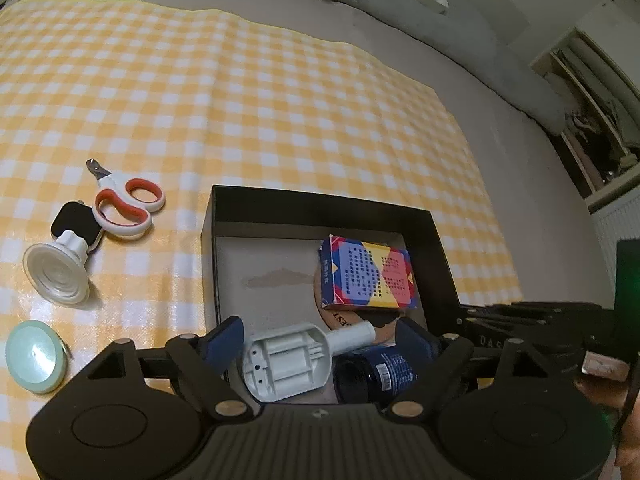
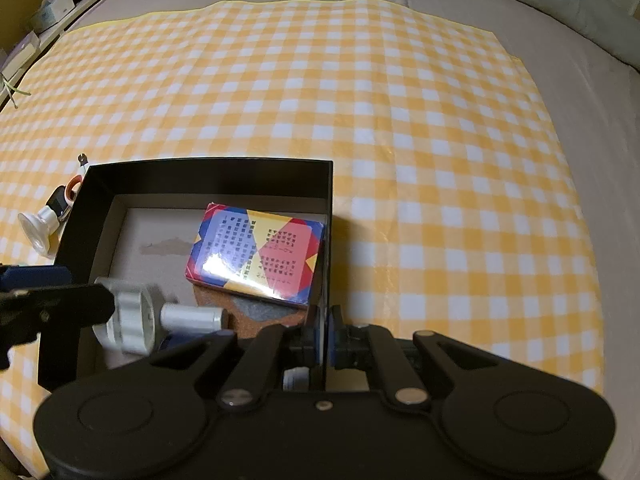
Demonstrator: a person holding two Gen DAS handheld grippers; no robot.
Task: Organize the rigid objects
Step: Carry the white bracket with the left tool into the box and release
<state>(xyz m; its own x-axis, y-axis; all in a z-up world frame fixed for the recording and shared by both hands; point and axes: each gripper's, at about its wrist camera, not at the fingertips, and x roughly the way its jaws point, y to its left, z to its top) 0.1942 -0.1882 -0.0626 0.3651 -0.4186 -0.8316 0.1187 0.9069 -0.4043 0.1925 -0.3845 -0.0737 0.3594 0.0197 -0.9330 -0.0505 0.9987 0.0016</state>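
The left gripper (image 1: 320, 340) jaws are spread around the white handle tool (image 1: 288, 360). The right gripper (image 2: 325, 334) pinches the black box (image 2: 208, 170) wall at 6 o'clock; letting go might slide it.

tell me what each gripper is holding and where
Left gripper: nothing, jaws open around the white plastic handled part. Right gripper: shut on the black cardboard box's right wall.

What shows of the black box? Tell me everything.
The black box is open-topped and cardboard-looking, with thin black walls and a pale floor bearing a brownish scuff. It sits flat on the checked cloth. The right gripper is clamped on its right wall. Inside lie a colourful carton and other items.
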